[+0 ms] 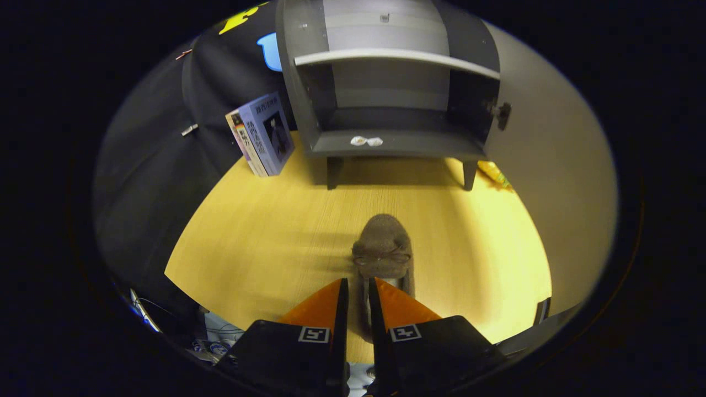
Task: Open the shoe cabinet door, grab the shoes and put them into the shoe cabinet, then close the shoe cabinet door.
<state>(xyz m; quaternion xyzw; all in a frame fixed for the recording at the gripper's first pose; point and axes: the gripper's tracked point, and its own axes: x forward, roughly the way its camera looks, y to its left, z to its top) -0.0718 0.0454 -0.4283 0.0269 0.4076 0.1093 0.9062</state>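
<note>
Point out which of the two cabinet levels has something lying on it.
The bottom level, beneath the pale shelf: two small white scraps lie near its front edge. The hand-held gripper is closed on the brown shoe.

I see warm overhead light on the table (pixel 265 237), a soft shadow under the cabinet (pixel 386 82). The shoe (pixel 383 248) looks slightly blurred, and straight lines bow strongly toward the edges.

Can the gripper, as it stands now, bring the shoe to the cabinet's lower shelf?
Probably yes: the gripper seems shut on the brown shoe, the door is open, and bare table lies before the lower shelf.
</note>
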